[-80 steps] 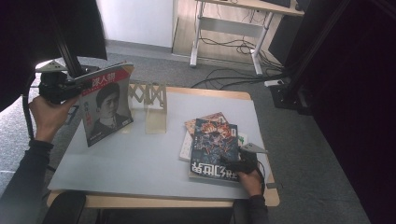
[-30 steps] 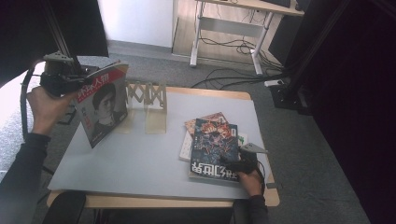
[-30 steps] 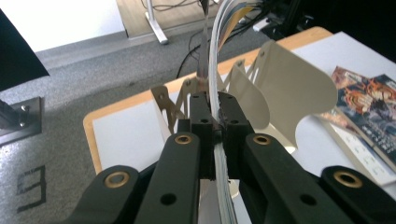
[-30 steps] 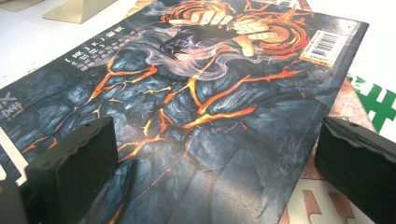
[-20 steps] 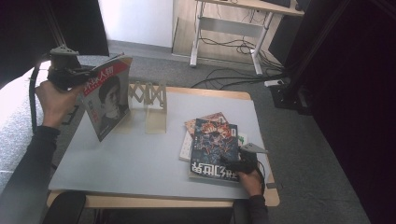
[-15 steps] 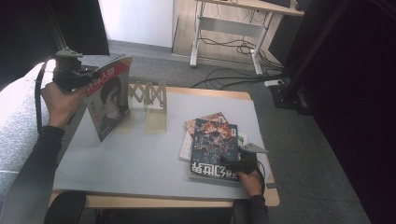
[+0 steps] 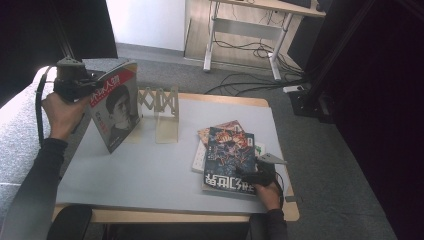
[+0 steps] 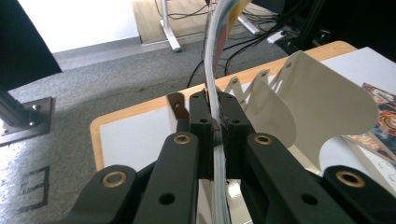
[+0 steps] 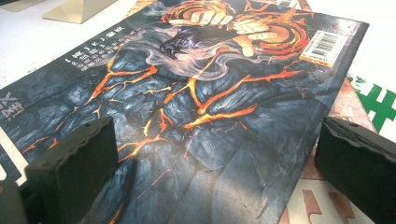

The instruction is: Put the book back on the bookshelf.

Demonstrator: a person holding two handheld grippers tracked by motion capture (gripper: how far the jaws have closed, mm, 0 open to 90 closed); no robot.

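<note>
Magazine (image 7: pixel 116 111) clamped in left hand-held gripper (image 8: pixel 214 122)

Held magazine (image 7: pixel 116 112): red-white cover, portrait. Top magazine (image 7: pixel 230 160) of stack: dark blue, orange lava cracks. Rack (image 7: pixel 161 107) cream.

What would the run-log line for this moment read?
left gripper: shut on portrait magazine, upright by rack | right gripper: open, resting on lava-cover magazine | stack: on table

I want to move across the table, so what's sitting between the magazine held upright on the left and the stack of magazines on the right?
In the high view, a pale folding rack stands between the upright magazine and the stack; the rest is bare table.
</note>
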